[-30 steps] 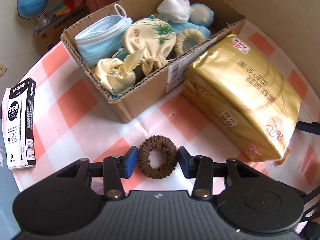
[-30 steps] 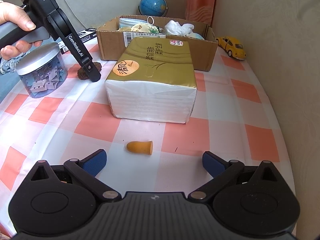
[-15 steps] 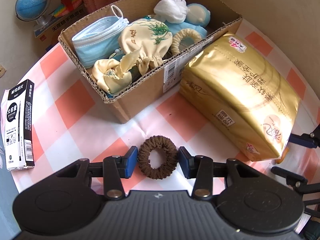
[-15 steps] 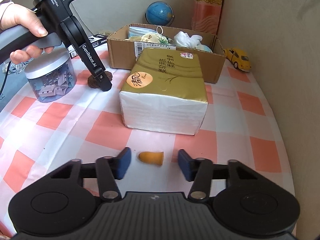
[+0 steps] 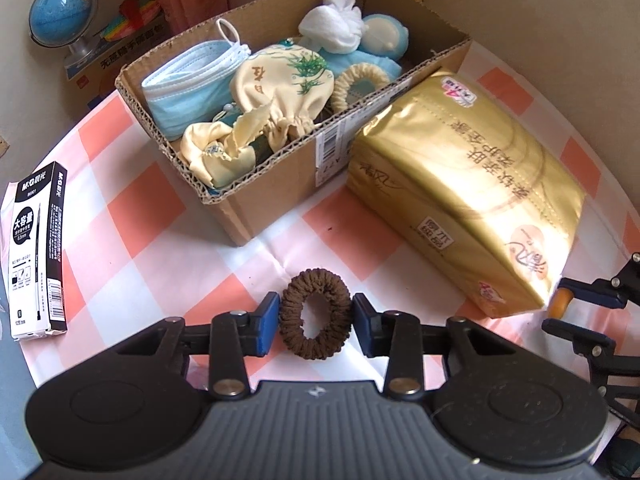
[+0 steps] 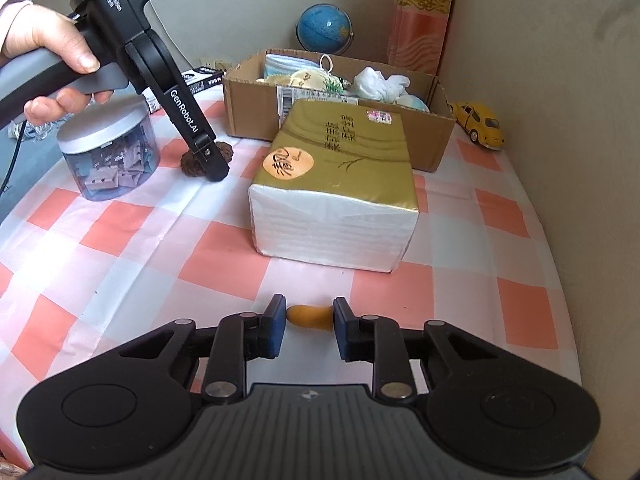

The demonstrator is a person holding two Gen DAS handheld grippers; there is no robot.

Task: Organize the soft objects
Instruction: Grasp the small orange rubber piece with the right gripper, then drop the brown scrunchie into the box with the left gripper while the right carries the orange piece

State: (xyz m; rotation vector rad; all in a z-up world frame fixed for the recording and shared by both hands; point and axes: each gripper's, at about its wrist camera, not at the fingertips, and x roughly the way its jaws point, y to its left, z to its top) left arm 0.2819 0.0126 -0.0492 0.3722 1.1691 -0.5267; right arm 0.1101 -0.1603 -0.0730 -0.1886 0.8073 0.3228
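While closing, gripped soft things on the checked tablecloth (image 6: 132,240).
Left gripper (image 5: 315,317) clamped on brown ring-shaped fabric scrunchie (image 5: 315,314); right gripper (image 6: 309,317) pinched small orange rubber fingertip cover (image 6: 309,316).

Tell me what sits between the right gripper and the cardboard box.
In the right wrist view, the gold tissue pack lies between the right gripper, shut on the orange finger cot, and the cardboard box.

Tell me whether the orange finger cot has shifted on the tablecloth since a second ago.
No. The orange finger cot lies at the same spot before the tissue pack; only the right gripper closed on it.
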